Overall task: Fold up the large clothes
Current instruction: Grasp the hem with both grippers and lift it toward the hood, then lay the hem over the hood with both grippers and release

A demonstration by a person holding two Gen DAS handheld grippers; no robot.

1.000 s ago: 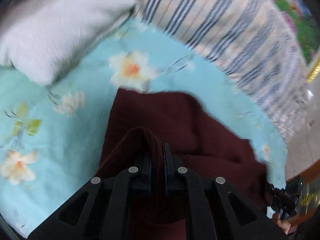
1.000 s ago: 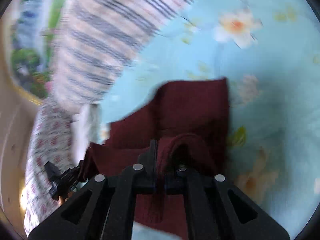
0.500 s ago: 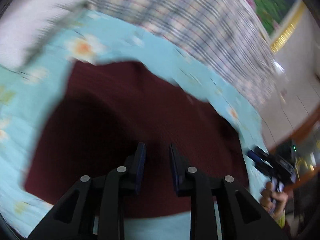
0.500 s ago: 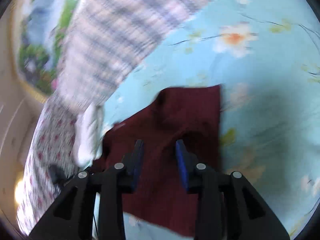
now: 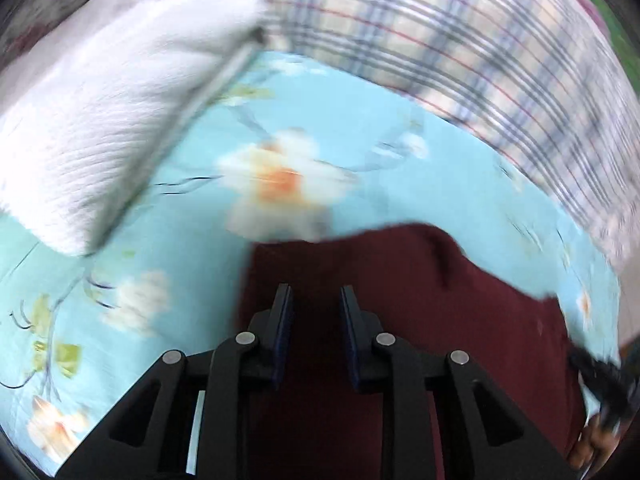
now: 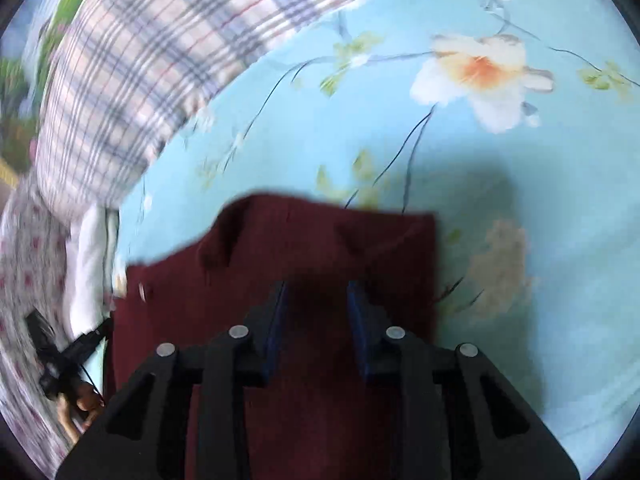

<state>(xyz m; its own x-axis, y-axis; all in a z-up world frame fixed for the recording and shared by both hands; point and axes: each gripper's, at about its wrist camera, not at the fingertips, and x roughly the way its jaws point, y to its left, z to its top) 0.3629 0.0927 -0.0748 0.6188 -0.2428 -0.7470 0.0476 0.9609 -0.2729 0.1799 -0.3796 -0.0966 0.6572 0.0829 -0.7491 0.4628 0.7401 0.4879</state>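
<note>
A dark maroon garment (image 5: 420, 292) lies folded flat on a light blue floral bedsheet (image 5: 168, 240); it also shows in the right wrist view (image 6: 312, 248). My left gripper (image 5: 314, 294) is open and empty, hovering over the garment's left part. My right gripper (image 6: 316, 290) is open and empty, above the garment's right part, near its right edge. The other hand's gripper shows at the frame edge in each view (image 5: 604, 380) (image 6: 56, 356).
A white knitted garment (image 5: 100, 120) lies folded at the far left of the bed. A plaid blanket (image 5: 460, 40) is bunched along the far side, also in the right wrist view (image 6: 140, 72). The bedsheet (image 6: 540, 240) stretches to the right.
Both grippers were shut on folds of the maroon garment a second ago. They have since opened, let the cloth go, and now hover above it.
</note>
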